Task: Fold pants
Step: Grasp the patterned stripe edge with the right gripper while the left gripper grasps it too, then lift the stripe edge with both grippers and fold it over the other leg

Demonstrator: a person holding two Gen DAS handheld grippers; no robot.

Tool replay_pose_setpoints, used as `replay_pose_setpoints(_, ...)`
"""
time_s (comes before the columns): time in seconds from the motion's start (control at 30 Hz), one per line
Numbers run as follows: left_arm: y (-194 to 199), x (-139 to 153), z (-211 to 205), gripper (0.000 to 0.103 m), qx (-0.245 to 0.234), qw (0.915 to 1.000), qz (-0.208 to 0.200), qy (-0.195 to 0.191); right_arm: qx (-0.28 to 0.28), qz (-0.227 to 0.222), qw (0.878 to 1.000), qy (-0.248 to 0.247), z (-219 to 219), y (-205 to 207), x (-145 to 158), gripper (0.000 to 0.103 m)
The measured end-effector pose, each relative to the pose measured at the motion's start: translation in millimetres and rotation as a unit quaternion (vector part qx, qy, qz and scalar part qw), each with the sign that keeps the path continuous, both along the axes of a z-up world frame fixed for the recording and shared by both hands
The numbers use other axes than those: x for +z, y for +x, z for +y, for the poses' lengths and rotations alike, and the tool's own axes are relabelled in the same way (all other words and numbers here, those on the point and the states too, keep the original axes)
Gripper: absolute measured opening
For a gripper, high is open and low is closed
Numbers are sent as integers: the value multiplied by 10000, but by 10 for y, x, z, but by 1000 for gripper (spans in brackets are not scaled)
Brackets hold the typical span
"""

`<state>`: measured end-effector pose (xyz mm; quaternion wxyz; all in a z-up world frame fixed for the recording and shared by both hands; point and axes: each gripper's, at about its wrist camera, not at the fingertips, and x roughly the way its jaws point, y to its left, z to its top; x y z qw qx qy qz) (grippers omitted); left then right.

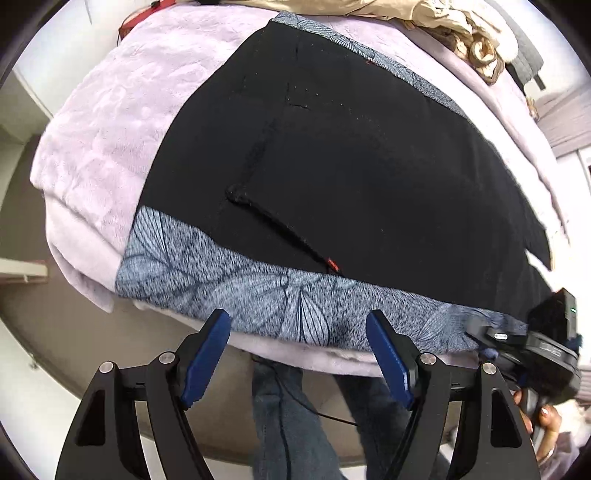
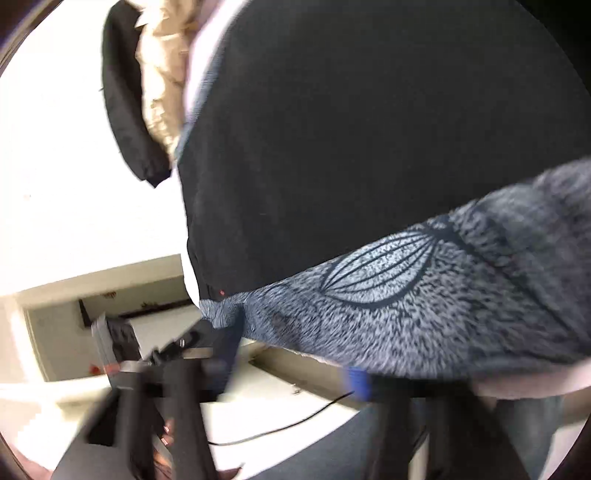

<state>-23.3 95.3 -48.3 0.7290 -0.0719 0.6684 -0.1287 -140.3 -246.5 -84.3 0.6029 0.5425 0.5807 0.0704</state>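
The black pants (image 1: pixel 332 155) lie flat on a grey-blue leaf-patterned blanket (image 1: pixel 258 295) on a bed. My left gripper (image 1: pixel 297 354) is open and empty, just off the bed's near edge, in front of the blanket. My right gripper (image 1: pixel 532 347) appears at the far right of the left wrist view, at the blanket's corner by the pants' edge. In the blurred right wrist view the pants (image 2: pixel 369 129) and blanket (image 2: pixel 424 295) fill the frame; my right gripper (image 2: pixel 288 373) looks open, with one blue pad (image 2: pixel 357 382) under the blanket's edge.
A lilac plush bedspread (image 1: pixel 110 129) covers the bed. Beige and brown clothes (image 1: pixel 443 22) are heaped at the far side. The person's jeans (image 1: pixel 288 424) stand below the bed edge. A black garment (image 2: pixel 125 110) hangs at the left of the right wrist view.
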Motion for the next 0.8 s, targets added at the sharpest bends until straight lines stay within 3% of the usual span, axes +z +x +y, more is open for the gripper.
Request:
replay_pose_setpoints(0.07, -55, -5, 72, 77, 290, 9983, 168, -472, -161, -70, 9998, 16, 12, 75, 60, 8)
replay_pose_setpoints(0.23, -84, -85, 152, 77, 893, 9875, 415, -1230, -307, -641, 9971, 281, -102, 192, 426, 7)
replay_pose_setpoints(0.47, 78, -182, 248, 77, 1595, 9763, 239, -1446, -14, -656, 9975, 260, -142, 266, 559, 7)
replay_pose_setpoints(0.5, 103, -189, 269, 72, 1642, 9760, 198, -1415, 43, -631, 9977, 242, -131, 262, 551, 7)
replay_pose_setpoints(0.53, 155, -193, 289, 59, 1635, 9772, 152, -1348, 83, -588, 9979, 245, -122, 253, 524, 8)
replay_pose_setpoints(0.67, 283, -218, 188, 41, 1379, 9851, 125, -1021, -58, -210, 9996, 187, -135, 217, 310, 18)
replay_pose_setpoints(0.73, 304, -223, 184, 35, 1279, 9880, 141, -850, -272, -37, 9995, 185, -172, 180, 196, 17)
replay_pose_setpoints(0.8, 338, -160, 205, 28, 1327, 9873, 135, -859, -425, 114, 9990, 119, -216, 158, 174, 8)
